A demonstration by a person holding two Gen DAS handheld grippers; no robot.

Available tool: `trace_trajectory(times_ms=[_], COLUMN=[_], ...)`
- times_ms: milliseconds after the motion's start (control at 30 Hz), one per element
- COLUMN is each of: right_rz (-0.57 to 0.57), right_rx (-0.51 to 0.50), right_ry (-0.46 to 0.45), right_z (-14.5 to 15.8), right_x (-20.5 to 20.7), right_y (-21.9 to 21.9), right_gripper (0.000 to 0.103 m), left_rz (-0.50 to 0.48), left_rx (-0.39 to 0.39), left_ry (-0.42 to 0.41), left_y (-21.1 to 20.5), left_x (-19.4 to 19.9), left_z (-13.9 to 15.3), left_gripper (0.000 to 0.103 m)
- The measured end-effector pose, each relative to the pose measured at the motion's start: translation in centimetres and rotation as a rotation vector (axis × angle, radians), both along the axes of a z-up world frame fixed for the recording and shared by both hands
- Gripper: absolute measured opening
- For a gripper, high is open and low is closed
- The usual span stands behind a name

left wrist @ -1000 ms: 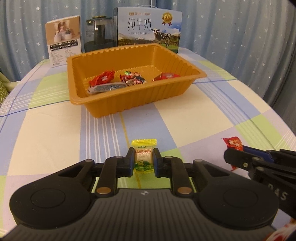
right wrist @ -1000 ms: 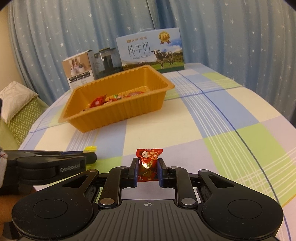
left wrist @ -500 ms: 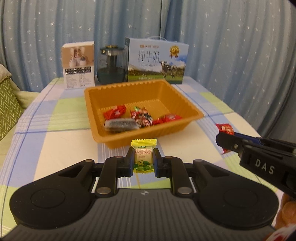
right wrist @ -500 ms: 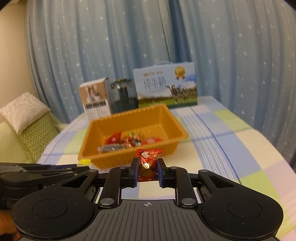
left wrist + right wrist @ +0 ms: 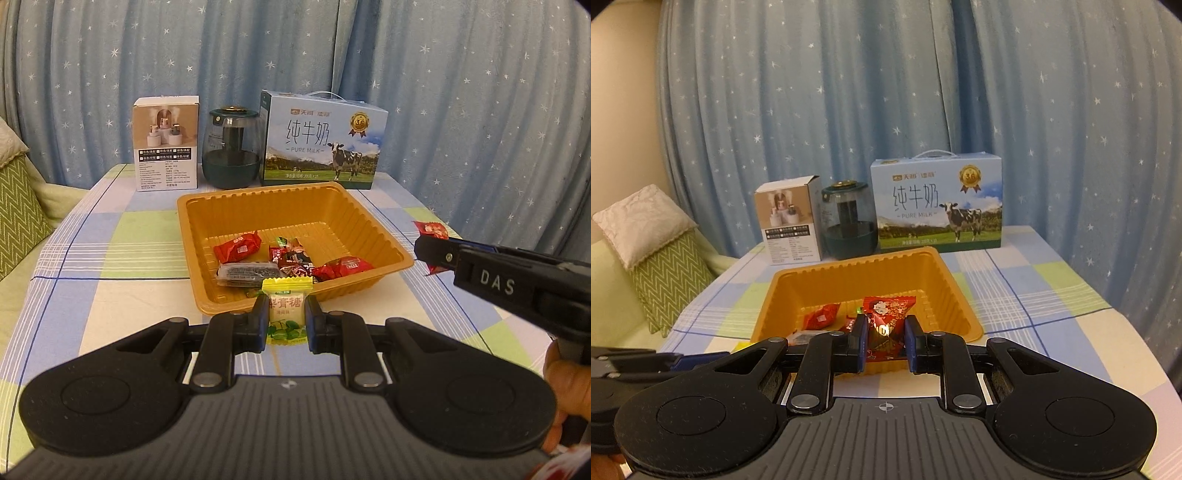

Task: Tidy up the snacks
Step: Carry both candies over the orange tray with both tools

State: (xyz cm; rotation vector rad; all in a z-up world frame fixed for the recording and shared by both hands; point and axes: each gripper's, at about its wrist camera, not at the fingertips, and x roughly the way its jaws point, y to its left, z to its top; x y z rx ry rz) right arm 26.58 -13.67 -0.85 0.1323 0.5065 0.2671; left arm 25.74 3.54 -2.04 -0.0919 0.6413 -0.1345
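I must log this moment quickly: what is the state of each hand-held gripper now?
Left hand-held gripper: closed on the yellow candy.
Right hand-held gripper: closed on the red candy.

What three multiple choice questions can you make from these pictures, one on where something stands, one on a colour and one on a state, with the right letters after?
1. Where does the dark glass jar stand?
A. Between the small white box and the milk carton
B. Inside the orange tray
C. On the cushion

2. What colour is the top edge of the candy in the left claw?
A. Blue
B. Yellow
C. Purple

3. What state is the right claw in?
A. Wide open, nothing in it
B. Resting flat on the table
C. Shut on a red candy

Answers: 1 A, the jar sits in the row behind the tray; 2 B, the yellow crimped strip shows; 3 C, both pads press on the wrapper.
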Motion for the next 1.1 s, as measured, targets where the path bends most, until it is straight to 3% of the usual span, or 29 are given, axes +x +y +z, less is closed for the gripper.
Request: trace_trajectory(times_ms=[733,1100], right_rz=[-0.011,0.003], right_rx=[0.093,0.083], right_ry=[0.07,0.086], right_z=[-2.2,-3.5], right_x=[8.6,11.4], right_y=[-0.1,1.6], right_gripper=[0.021,0.021], left_rz=[0.033,0.053], left_rx=[-0.012,-0.02], left_ry=[-0.025,0.004], left_y=[1.4,2.2], left_x=[7.1,11.0], left_z=[-0.1,-1.4], left_gripper=[0.018,0.018])
